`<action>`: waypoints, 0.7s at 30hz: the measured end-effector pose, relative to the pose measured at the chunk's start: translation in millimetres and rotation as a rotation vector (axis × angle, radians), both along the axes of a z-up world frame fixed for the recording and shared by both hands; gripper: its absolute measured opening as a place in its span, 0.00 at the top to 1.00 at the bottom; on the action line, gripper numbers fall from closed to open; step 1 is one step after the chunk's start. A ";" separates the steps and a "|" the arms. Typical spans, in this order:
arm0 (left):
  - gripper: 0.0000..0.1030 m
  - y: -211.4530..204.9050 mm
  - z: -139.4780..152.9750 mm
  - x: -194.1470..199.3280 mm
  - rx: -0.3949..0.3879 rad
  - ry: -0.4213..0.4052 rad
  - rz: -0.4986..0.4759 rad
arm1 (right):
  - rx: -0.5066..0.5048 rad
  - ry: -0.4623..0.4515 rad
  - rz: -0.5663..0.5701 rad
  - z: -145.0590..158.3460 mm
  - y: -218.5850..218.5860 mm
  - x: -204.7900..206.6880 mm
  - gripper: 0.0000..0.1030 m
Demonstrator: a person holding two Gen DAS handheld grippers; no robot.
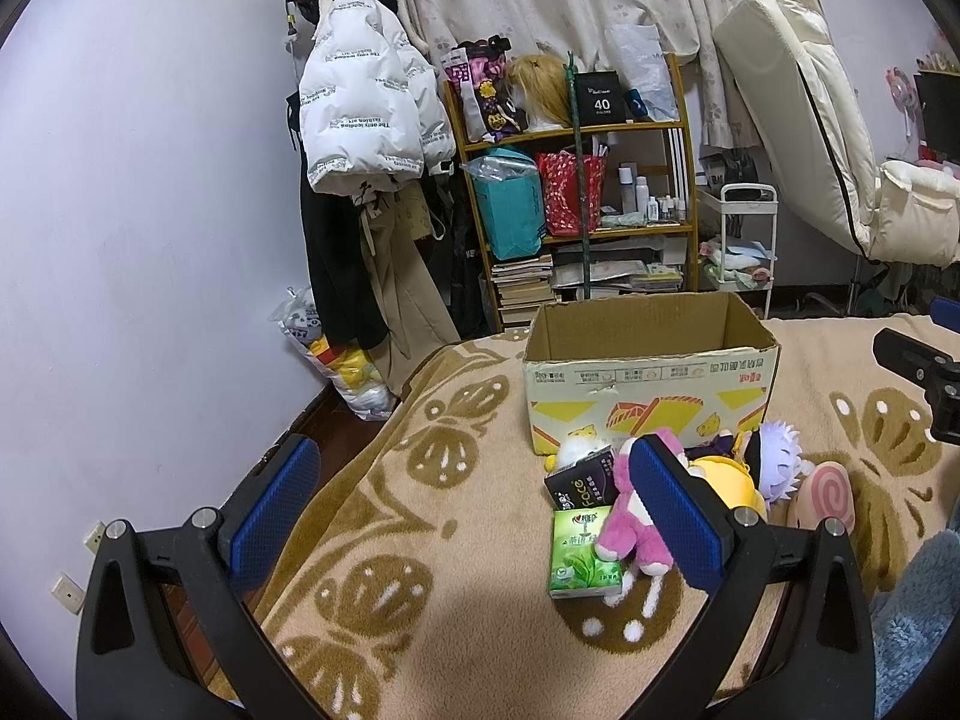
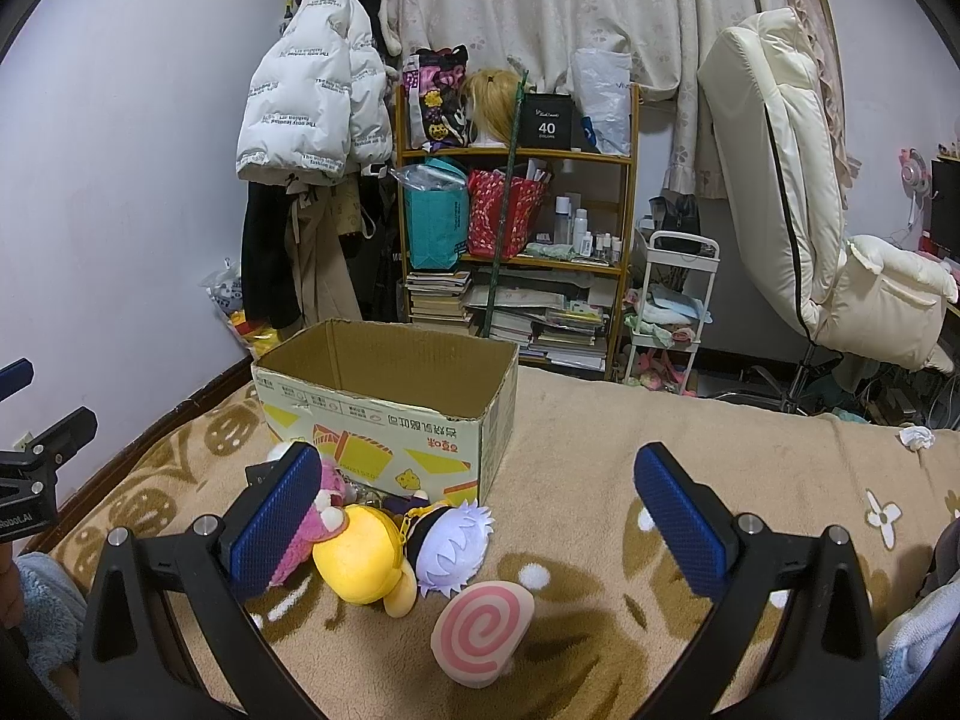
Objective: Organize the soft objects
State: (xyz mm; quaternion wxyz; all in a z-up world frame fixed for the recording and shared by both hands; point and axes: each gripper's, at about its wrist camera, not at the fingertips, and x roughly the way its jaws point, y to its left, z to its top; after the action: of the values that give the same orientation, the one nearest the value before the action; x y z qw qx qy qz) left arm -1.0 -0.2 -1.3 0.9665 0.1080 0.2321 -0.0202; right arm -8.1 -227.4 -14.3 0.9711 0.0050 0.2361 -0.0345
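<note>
Box (image 2: 384, 414) – one | plush toys (image 2: 366, 564) – four | tissue packs (image 1: 585, 555) – two

- Left gripper (image 1: 474, 516): black frame, blue-padded fingers (image 1: 273, 507) spread wide, holding nothing.
- Right gripper (image 2: 480, 519): black frame, blue-padded fingers (image 2: 684, 519) spread wide, holding nothing.

Home bedroom; blanketed bed (image 1: 420, 540), hung jacket (image 1: 366, 96), cluttered shelf (image 1: 576, 180)
</note>
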 end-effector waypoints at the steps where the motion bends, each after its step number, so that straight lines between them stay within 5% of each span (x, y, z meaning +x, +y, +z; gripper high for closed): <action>1: 0.01 -0.3 -2.3 1.3 0.003 0.006 0.000 | 0.000 0.001 0.000 -0.1 0.1 0.2 0.00; 21: 0.01 -34.4 -25.7 56.7 0.018 0.147 -0.046 | 0.095 0.263 -0.005 -33.8 -21.4 41.9 0.00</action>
State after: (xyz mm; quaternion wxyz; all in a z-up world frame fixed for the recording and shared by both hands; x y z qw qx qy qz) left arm 55.6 -34.6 -27.0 0.9450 0.1203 0.3002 -0.0481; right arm 33.8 -248.9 -48.1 0.9304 0.0472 0.3626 -0.0259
